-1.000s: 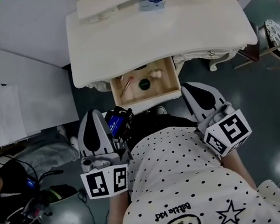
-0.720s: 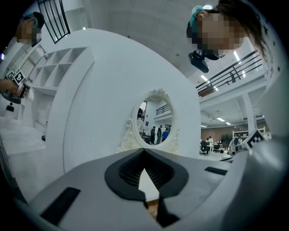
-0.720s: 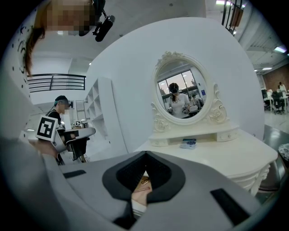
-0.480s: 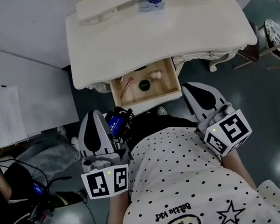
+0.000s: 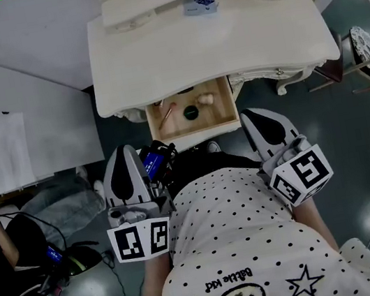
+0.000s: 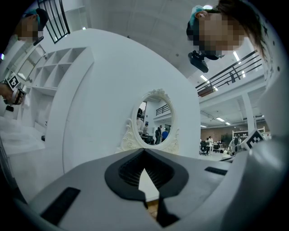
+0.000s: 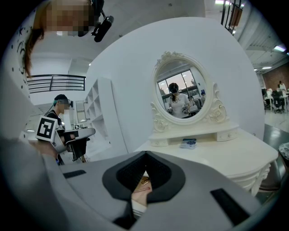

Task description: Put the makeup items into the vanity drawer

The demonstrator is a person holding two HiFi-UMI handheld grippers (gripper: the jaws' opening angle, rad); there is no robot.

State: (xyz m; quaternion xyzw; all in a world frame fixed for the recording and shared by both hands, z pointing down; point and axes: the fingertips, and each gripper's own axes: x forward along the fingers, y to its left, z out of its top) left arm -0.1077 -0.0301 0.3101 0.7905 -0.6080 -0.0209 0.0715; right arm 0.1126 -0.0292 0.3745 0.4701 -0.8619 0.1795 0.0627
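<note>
Our left gripper (image 5: 120, 150) and right gripper (image 5: 252, 112), both pinched shut on nothing, flank the vanity drawer's (image 5: 222, 110) front corners. The makeup items (image 5: 191, 111), seemingly four, lie inside.

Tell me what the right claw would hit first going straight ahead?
The shut right claw would probably meet the open drawer near its right front corner; depth is hard to judge.

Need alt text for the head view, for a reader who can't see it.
Seen from above, a person in a polka-dot shirt holds the left tool and right tool, both shut and empty, just short of the open wooden drawer of a cream vanity. Inside lie a makeup brush, a round dark compact and a pale sponge.
</note>
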